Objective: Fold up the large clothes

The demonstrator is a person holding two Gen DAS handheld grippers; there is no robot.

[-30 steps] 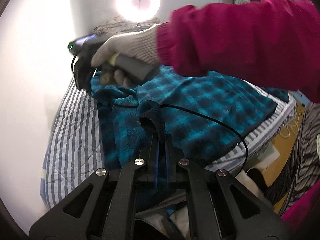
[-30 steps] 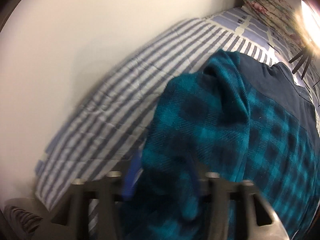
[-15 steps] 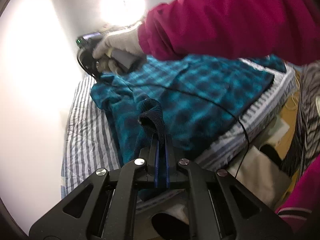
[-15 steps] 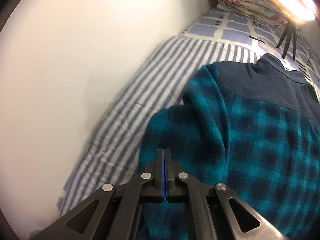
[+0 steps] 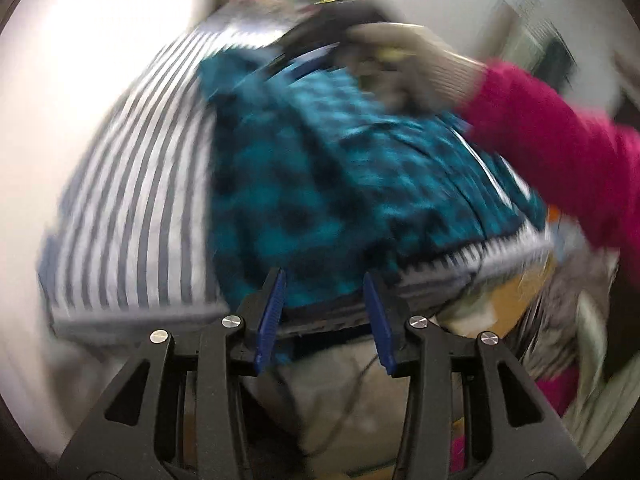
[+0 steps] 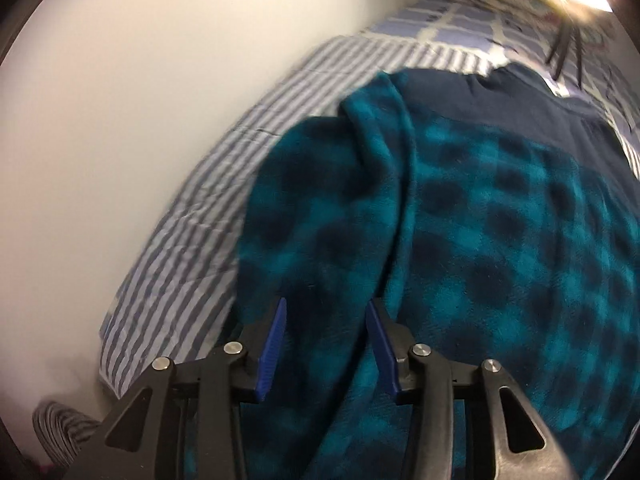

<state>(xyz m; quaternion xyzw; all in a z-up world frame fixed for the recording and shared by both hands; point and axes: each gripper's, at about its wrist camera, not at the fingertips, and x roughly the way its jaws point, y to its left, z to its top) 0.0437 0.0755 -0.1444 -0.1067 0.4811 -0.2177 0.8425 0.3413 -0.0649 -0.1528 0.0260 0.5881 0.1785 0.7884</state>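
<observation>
Both the left gripper [image 5: 324, 312] and right gripper [image 6: 326, 340] are opening, fingers apart, pointing downward.

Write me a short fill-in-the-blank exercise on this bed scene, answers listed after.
1. The teal checked garment lies on a bedsheet patterned with ____.
2. The top panel of the garment, by its collar, is plain dark ____.
3. The sleeve of the person reaching over the garment is ____.
4. Between the fingers of the left gripper nothing is ____.

Answers: stripes; blue; pink; clamped

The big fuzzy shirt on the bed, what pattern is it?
Teal-and-black checks on the fleece shirt, clearest in the right wrist view.
</observation>
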